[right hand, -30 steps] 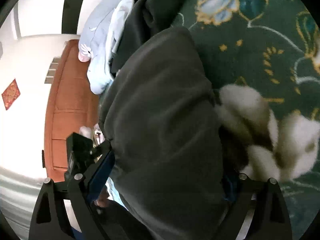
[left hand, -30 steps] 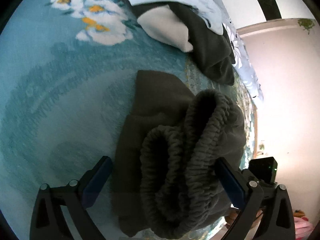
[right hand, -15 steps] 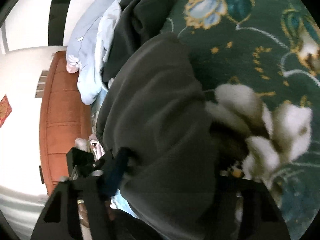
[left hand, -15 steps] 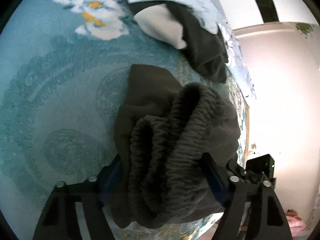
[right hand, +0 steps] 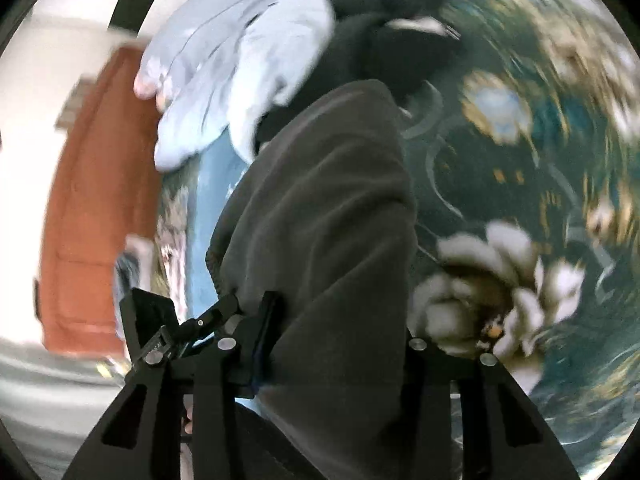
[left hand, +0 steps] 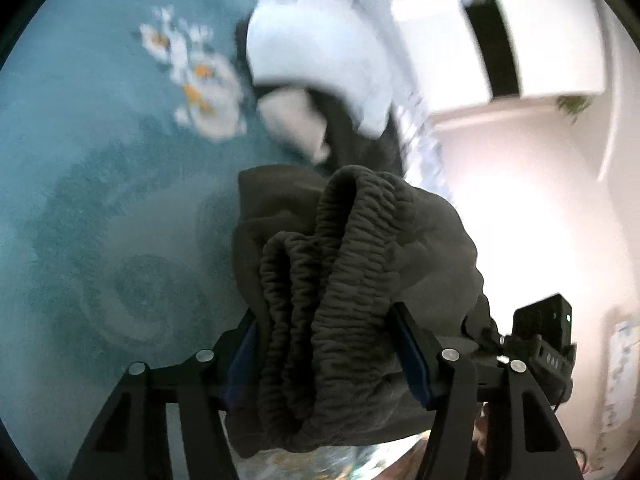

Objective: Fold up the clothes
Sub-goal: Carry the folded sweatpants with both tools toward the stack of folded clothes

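1. Two grippers, one garment. Left gripper (left hand: pixel 326 354): jaws closing, pads pressed on the bunched elastic waistband (left hand: pixel 336 280) of the dark grey trousers (left hand: pixel 420 240). Right gripper (right hand: pixel 334 344): jaws closing on a thick fold of the same trousers (right hand: pixel 332 220).
2. Location of item: the trousers hang from both grippers over the teal floral bedspread (left hand: pixel 100 200); their far end seems to reach the spread, contact uncertain.
3. Step, as judged: pick-up and lift, ahead of laying out. Nothing is folded yet.
4. Next move calls for: drawing the two grips apart to stretch the cloth, then setting it flat on bare spread.
5. Background: heap of pale blue and black clothes (left hand: pixel 328 72), apart from the trousers, awaiting their turn.
6. Not legible: the right gripper's right-hand finger, buried in cloth; trouser legs and hems; both views motion-blurred; the person out of view.
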A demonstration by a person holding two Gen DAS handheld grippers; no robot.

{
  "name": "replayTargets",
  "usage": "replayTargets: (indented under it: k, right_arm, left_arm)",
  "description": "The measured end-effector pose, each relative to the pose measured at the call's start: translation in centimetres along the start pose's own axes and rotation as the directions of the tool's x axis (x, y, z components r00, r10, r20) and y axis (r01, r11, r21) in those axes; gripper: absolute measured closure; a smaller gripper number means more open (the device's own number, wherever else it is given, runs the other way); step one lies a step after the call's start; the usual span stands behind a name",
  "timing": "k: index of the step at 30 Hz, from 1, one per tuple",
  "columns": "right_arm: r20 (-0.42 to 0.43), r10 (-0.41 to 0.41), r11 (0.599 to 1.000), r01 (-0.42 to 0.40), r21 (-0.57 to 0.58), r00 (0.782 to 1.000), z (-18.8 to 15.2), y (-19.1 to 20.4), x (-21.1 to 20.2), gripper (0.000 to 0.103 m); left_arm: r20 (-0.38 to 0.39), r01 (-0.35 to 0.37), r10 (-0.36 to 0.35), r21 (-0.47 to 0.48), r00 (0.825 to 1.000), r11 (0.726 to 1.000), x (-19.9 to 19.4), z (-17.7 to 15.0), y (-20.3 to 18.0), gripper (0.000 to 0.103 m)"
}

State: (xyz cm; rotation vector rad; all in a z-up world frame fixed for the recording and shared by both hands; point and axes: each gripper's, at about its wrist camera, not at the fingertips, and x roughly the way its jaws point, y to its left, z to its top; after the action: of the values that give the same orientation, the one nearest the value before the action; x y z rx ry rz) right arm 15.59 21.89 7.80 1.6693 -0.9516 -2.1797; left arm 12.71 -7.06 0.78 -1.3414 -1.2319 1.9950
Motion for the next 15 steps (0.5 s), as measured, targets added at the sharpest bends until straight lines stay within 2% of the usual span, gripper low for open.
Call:
replayTargets:
  k: [2,4,6,7,9,11,13,15]
  right_arm:
    - [-0.011,-0.007,0.997,0.006,-0.081,1.000,1.4,3.9,-0.5,0.059]
    - [-0.029,-0.003,0.983,-0.003,-0.186,1.000,2.4,8.7,-0.3,0.059]
    - [-0.064,0.016,0.956,-0.034,-0.292,0.998,3.3,14.4,1.0,0.059]
    - [-0.086,0.032,0.937,-0.060,-0.345,0.996,3.7,17.6,2.0,0.059]
    - [-0.136,0.075,0.889,-0.128,-0.439,0.988,4.4,24.0,4.1,0.059]
    - [-0.198,0.136,0.831,-0.221,-0.511,0.971,4.6,30.2,6.4,0.059]
    - [-0.268,0.180,0.770,-0.305,-0.560,0.946,4.5,35.9,8.5,0.059]
    - [-0.358,0.200,0.688,-0.391,-0.612,0.912,4.0,42.6,11.3,0.059]
  left_arm:
    - [0.090,0.034,-0.032,-0.014,0.995,0.999,-3.3,0.7,0.1,0.038]
    - [0.178,0.044,-0.038,-0.031,0.983,0.999,-7.5,1.8,0.5,0.038]
    - [0.275,0.029,-0.019,-0.034,0.961,0.999,-12.1,3.1,0.6,0.038]
    - [0.333,0.013,-0.001,-0.032,0.943,0.999,-14.9,3.8,0.6,0.038]
    - [0.447,-0.028,0.038,-0.029,0.894,0.999,-21.0,5.1,0.6,0.037]
    - [0.549,-0.071,0.079,-0.035,0.832,0.997,-27.2,6.2,0.7,0.037]
    - [0.630,-0.109,0.122,-0.059,0.767,0.992,-33.0,7.0,1.1,0.037]
    - [0.687,-0.136,0.157,-0.085,0.710,0.987,-38.1,7.4,1.9,0.037]
